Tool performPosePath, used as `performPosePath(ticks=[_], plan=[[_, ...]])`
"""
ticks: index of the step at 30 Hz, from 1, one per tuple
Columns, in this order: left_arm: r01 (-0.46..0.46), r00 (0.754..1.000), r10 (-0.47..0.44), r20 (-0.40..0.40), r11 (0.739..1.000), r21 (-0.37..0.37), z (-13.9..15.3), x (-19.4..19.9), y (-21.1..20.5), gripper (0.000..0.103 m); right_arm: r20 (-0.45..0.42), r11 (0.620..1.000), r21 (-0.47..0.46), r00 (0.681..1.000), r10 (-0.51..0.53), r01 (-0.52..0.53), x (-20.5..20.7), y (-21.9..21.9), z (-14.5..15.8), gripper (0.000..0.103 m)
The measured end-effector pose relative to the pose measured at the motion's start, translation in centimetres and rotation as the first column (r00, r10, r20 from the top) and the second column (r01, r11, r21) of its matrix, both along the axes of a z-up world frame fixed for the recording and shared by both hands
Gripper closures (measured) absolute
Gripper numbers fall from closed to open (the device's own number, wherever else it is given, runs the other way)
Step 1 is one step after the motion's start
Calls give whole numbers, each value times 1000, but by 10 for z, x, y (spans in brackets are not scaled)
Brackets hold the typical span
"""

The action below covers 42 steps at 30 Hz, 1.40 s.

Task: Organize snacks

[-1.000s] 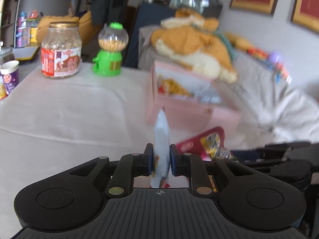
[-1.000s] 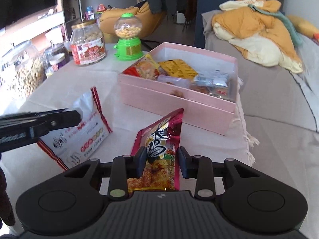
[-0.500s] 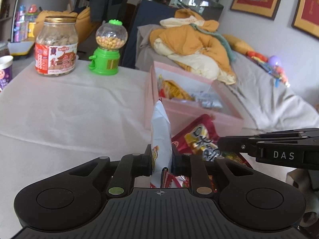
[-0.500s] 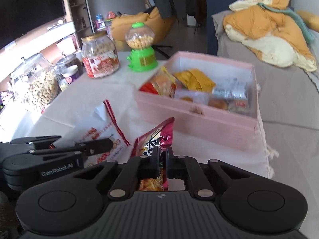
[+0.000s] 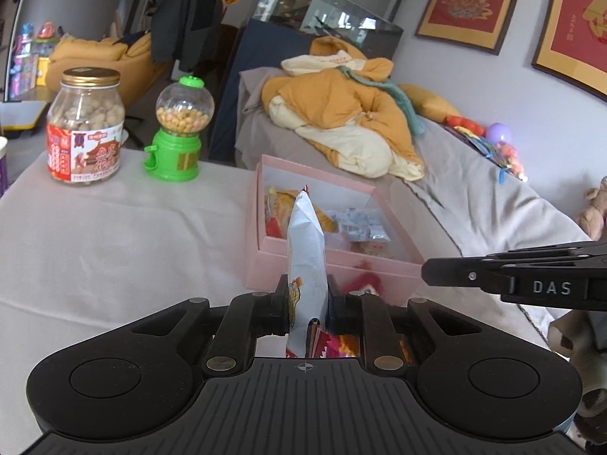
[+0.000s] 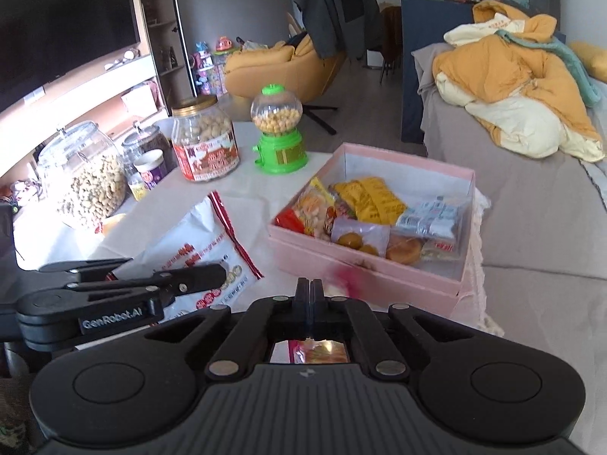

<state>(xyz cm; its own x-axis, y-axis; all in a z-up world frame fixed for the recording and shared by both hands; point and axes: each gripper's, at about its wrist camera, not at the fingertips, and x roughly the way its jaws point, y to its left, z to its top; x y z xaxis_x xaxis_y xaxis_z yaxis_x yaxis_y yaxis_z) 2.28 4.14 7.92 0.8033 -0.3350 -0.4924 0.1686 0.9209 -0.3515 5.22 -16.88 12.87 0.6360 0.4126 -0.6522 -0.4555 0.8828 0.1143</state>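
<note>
My left tongs (image 5: 306, 305) pinch the white snack bag (image 5: 306, 261) edge-on, long axis toward twelve o'clock at the pink box (image 5: 326, 256); my right tongs (image 6: 310, 295) press together on the red packet (image 6: 320, 352), on the bench (image 5: 114, 235).

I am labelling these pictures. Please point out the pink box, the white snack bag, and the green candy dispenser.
pink box (image 6: 364, 269): right wrist view, on its front outer wall.
white snack bag (image 5: 306, 250): left wrist view, on its upright middle.
green candy dispenser (image 6: 281, 151): right wrist view, on its green base.
</note>
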Motion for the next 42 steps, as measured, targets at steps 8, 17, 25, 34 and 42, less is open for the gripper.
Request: performPosePath(ticks=[8, 17, 25, 34, 42], plan=[[-32, 999, 33, -34, 998, 50, -22, -9, -3, 82, 33, 995, -91, 998, 49, -46, -2, -12, -35, 23], [-58, 997, 65, -42, 988, 145, -41, -13, -9, 82, -118, 998, -36, 991, -60, 56, 28, -8, -111, 12], [-71, 996, 78, -53, 991, 115, -43, -18, 1, 82, -65, 989, -146, 997, -38, 28, 27, 22, -121, 0], [-40, 998, 45, -50, 996, 81, -43, -20, -4, 82, -75, 983, -182, 997, 15, -29, 3, -3, -96, 50], [-35, 999, 37, -24, 998, 58, -36, -23, -2, 82, 27, 980, -194, 998, 53, -46, -21, 3, -66, 74]])
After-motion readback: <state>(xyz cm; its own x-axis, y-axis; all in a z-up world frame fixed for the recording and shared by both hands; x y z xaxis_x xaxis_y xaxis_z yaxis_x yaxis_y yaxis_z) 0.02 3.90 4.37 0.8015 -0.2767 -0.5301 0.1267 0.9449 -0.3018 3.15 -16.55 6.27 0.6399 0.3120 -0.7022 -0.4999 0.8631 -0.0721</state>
